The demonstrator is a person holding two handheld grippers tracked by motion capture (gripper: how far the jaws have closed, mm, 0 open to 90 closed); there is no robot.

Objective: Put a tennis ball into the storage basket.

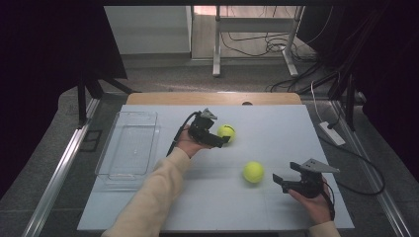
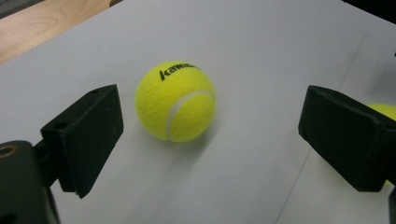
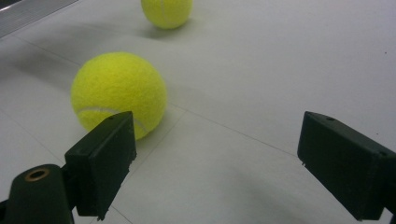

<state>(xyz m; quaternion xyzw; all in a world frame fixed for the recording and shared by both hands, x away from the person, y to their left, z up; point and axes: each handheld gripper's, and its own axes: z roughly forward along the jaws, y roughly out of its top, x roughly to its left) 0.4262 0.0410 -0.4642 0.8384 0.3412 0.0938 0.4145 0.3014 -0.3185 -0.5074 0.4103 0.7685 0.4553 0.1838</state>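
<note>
Two black jaws of the left gripper (image 2: 210, 135) are spread wide around a far tennis ball (image 2: 175, 101), untouched on the white table (image 1: 276, 123). Light, fuzzy and springy, it is best pinched across its middle. The right gripper (image 1: 280, 180) is held open beside a near tennis ball (image 1: 253, 172). A clear tray (image 1: 106, 148) sits at the left.

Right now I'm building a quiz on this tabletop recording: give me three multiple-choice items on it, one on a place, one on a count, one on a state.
1. Where is the clear tray?
A. the table's left side
B. its right side
C. on the floor

2. How many tennis balls lie on the table?
A. one
B. two
C. four

3. How are the left gripper's jaws?
A. shut on a ball
B. shut on nothing
C. open, a ball between them untouched

Key: 1 A, it sits beyond the left forearm; 2 B, two yellow balls show; 3 C, gaps show either side.
</note>
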